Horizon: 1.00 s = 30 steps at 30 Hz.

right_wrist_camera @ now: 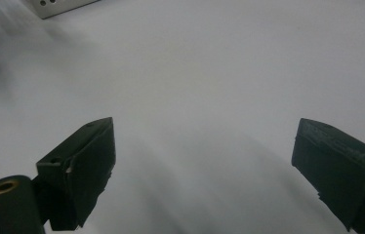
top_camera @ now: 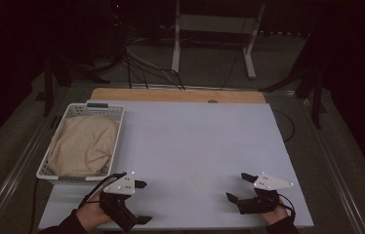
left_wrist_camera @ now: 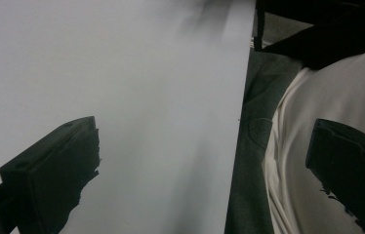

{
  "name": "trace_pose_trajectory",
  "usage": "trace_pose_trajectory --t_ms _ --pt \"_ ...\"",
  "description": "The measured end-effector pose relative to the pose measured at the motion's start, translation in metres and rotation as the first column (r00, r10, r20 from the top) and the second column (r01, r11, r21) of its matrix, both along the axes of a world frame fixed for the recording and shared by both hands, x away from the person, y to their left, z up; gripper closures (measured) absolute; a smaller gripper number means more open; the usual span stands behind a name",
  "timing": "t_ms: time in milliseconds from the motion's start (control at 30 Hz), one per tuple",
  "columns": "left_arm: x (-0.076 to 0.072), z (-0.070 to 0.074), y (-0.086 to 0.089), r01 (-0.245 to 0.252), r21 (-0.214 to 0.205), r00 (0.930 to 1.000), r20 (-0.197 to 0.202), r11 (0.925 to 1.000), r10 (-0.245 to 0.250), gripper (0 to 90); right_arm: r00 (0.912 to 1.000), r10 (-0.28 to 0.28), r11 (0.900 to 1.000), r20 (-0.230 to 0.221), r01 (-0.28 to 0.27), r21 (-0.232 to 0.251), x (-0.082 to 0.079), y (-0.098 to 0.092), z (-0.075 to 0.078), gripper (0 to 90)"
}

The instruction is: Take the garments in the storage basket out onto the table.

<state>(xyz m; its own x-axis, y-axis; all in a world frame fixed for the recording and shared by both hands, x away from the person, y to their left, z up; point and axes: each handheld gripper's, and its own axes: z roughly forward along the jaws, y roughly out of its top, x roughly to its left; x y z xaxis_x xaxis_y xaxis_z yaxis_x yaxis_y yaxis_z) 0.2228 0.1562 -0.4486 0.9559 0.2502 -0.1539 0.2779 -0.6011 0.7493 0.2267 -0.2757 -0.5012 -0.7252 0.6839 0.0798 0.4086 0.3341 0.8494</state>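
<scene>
Black jaws are standing wide apart on the left hand-held gripper, gripping nothing, as it is hovering low at the near left edge of the pale tabletop. Just beyond it and slightly to its left, the white basket is sitting with a beige cloth bunched inside, its long axis running away from the person. The right hand-held gripper is likewise gaping and empty, well apart across the tabletop, so the left one is looking much the nearer for reaching the cloth.
</scene>
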Motion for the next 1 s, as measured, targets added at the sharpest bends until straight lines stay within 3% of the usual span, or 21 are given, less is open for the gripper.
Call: trace_pose_trajectory --t_ms 600,1000 --pt "0.012 0.033 0.012 -0.021 0.0 0.9996 0.019 0.9998 0.021 0.1 1.0 0.001 0.9999 0.005 -0.001 0.012 -0.001 0.002 0.003 9.1" --pt "0.021 0.048 0.024 -0.05 -0.028 0.9983 0.03 0.9984 0.051 0.1 0.9999 0.012 0.9996 0.006 -0.012 0.024 -0.001 0.003 0.004 9.1"
